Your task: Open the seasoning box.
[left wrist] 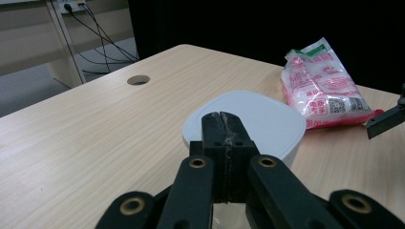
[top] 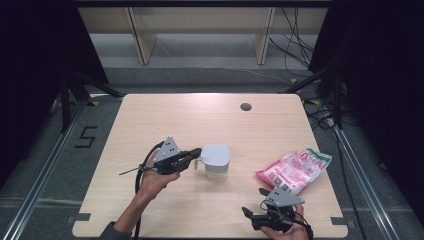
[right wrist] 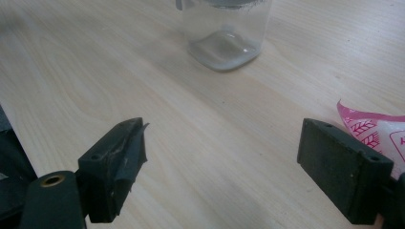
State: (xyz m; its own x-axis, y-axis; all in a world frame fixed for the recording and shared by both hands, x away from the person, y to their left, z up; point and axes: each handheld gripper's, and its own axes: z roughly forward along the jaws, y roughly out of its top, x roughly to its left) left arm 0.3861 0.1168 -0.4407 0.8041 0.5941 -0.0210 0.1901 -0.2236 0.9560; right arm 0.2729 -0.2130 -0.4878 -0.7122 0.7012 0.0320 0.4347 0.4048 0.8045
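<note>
A clear square jar (top: 217, 171) with a white lid (top: 216, 154) stands mid-table. In the right gripper view the jar (right wrist: 224, 33) shows its glassy base. My left gripper (top: 196, 152) is shut, its tips touching the lid's left edge. In the left gripper view its closed jaws (left wrist: 222, 120) lie over the near rim of the lid (left wrist: 267, 119); I cannot tell whether anything is pinched. A pink and white bag (top: 295, 170) lies to the right, also visible as the bag (left wrist: 325, 90). My right gripper (top: 254, 201) is open near the front edge, beside the bag (right wrist: 377, 131).
A round cable hole (top: 245, 106) is set in the light wood table (top: 165, 115) near its far edge. The right gripper's jaw (left wrist: 387, 121) pokes into the left gripper view at the right. Cables and wooden shelf legs lie on the floor beyond the table.
</note>
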